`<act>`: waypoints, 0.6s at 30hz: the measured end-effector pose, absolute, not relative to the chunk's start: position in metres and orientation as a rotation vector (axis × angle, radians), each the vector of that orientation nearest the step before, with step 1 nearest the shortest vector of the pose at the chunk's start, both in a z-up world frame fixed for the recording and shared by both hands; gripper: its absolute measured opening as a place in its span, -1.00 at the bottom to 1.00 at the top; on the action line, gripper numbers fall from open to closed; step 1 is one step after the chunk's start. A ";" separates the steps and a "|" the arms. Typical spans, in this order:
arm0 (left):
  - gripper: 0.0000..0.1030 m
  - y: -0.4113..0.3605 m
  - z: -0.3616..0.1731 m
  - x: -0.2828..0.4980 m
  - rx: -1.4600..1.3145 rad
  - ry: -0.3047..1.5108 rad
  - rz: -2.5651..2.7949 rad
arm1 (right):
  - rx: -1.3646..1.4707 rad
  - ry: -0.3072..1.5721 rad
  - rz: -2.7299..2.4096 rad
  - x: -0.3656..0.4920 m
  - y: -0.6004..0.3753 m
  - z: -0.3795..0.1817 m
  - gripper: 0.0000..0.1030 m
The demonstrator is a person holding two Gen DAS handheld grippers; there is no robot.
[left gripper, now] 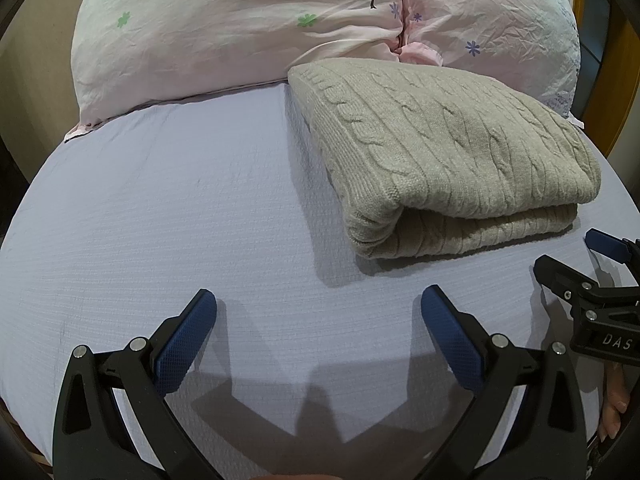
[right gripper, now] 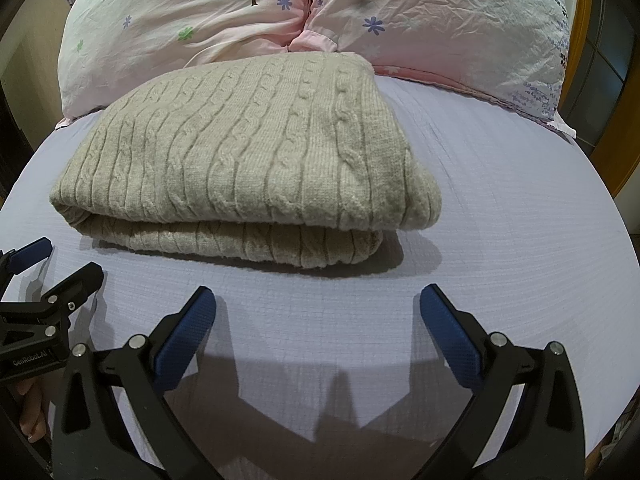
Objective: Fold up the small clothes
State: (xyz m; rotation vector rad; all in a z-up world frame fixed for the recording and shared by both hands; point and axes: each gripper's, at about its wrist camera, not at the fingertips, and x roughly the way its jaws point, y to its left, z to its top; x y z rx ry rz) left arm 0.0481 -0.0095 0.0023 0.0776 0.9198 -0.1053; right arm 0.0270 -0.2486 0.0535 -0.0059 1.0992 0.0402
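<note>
A beige cable-knit sweater (left gripper: pixel 448 152) lies folded in a neat stack on the lavender bed sheet (left gripper: pixel 180 208); it also shows in the right wrist view (right gripper: pixel 248 160). My left gripper (left gripper: pixel 318 300) is open and empty, hovering over the bare sheet in front and left of the sweater. My right gripper (right gripper: pixel 318 300) is open and empty, just in front of the sweater's near folded edge. Each gripper shows at the edge of the other's view: the right one (left gripper: pixel 580 264) and the left one (right gripper: pixel 52 264), both with jaws apart.
Two pale pink floral pillows (left gripper: pixel 240 28) (right gripper: pixel 440 28) lie along the head of the bed behind the sweater. A wooden frame (right gripper: pixel 616 168) stands at the right. The sheet (right gripper: pixel 500 220) stretches right of the sweater.
</note>
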 end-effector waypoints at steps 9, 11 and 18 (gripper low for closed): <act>0.97 -0.010 0.002 0.049 0.078 0.925 -0.107 | -0.006 1.099 0.040 0.027 -0.249 0.053 0.97; 0.97 -0.011 0.002 0.049 0.078 0.925 -0.106 | -0.006 1.099 0.040 0.027 -0.249 0.053 0.97; 0.97 -0.010 0.002 0.049 0.078 0.924 -0.106 | -0.006 1.099 0.040 0.026 -0.249 0.053 0.97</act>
